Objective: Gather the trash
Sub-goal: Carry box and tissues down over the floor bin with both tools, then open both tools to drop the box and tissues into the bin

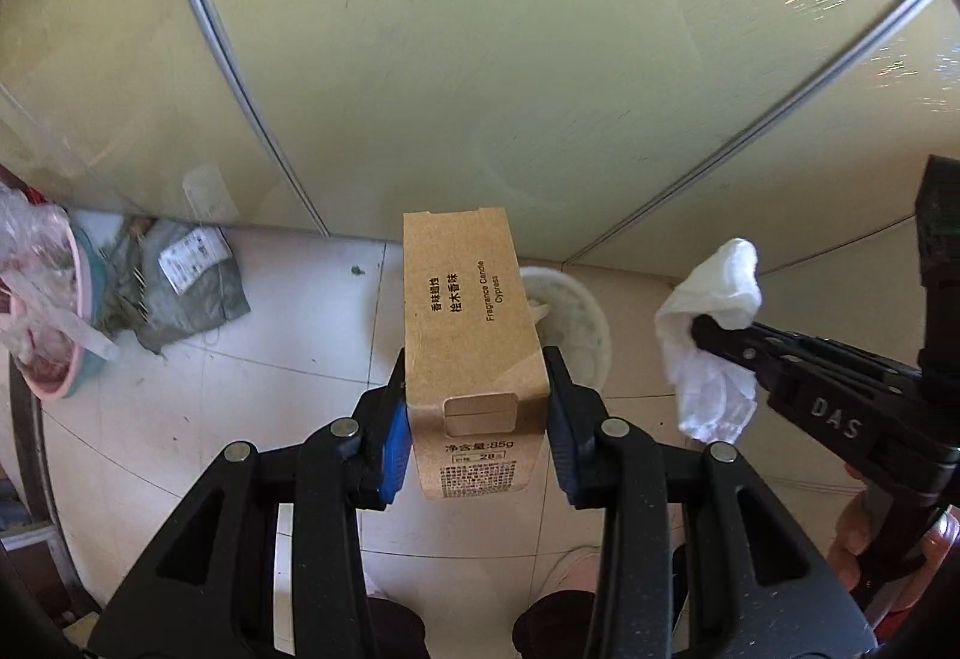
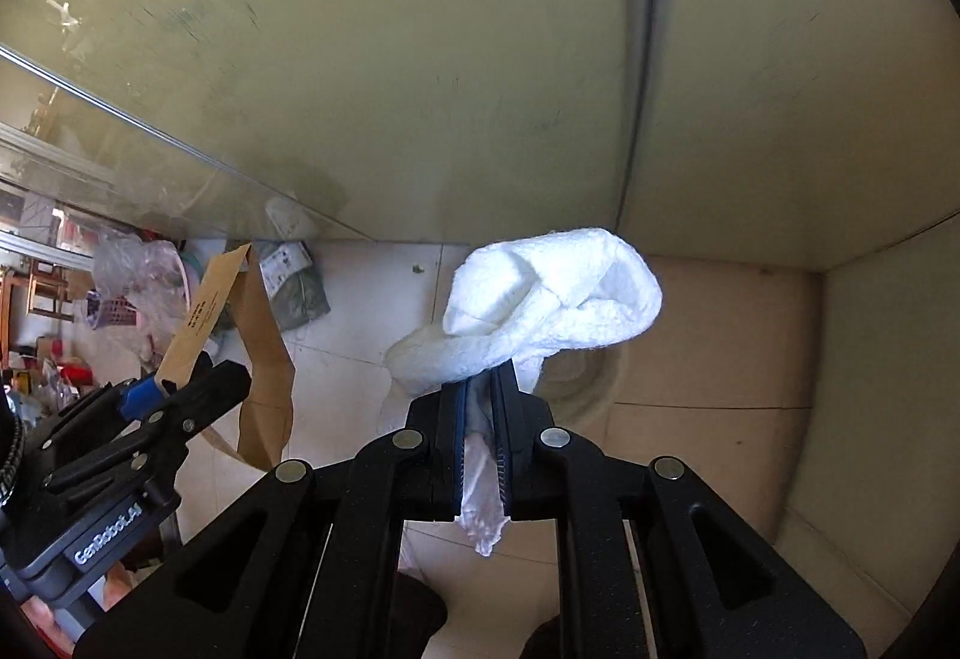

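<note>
We see the left gripper (image 1: 474, 407) clamped on a brown kraft-paper candle box (image 1: 465, 323), held above the pale tiled floor (image 1: 288, 359). The right gripper (image 2: 480, 419) pinches a crumpled white tissue (image 2: 552, 305), just beside the box. Both hang over a round white bin (image 1: 576, 323) on the floor.

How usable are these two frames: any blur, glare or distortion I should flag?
Left wrist: wall streaked by motion blur, fisheye bends its seams, kraft box print sharp. Right wrist: wall smeared too, white tissue nearly overexposed, dark vignette in corners.
</note>
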`<state>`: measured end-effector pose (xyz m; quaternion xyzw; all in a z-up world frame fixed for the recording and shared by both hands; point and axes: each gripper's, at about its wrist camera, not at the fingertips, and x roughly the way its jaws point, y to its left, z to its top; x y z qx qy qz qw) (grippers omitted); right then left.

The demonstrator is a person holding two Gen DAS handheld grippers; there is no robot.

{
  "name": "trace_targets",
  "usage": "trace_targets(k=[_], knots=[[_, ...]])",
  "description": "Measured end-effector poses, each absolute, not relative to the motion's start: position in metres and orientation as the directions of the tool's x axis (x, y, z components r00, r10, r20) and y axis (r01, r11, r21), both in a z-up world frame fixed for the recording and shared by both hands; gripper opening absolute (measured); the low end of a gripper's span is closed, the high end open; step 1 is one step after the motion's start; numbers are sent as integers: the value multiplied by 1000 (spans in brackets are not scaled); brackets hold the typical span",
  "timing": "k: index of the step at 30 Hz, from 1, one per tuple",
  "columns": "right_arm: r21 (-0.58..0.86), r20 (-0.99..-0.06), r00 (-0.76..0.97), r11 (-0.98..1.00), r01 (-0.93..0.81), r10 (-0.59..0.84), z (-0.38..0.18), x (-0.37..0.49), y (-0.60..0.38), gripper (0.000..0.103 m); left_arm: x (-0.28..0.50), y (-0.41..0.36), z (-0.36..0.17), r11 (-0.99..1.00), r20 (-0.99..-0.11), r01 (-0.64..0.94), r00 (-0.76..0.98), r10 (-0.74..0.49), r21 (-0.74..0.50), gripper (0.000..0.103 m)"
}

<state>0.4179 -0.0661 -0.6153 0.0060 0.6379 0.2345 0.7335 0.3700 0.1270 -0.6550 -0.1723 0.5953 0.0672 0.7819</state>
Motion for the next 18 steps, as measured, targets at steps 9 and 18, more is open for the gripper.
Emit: trace_targets(k=[9,18], knots=[[286,-950,40,910,-301,311,-634,418,-74,33,376,117,-689,933,-955,-287,262,-140,-215,38],[256,-950,104,927,-274,293,-613,420,-101,33,401,86,-708,933,-950,-248,239,-200,-259,49]])
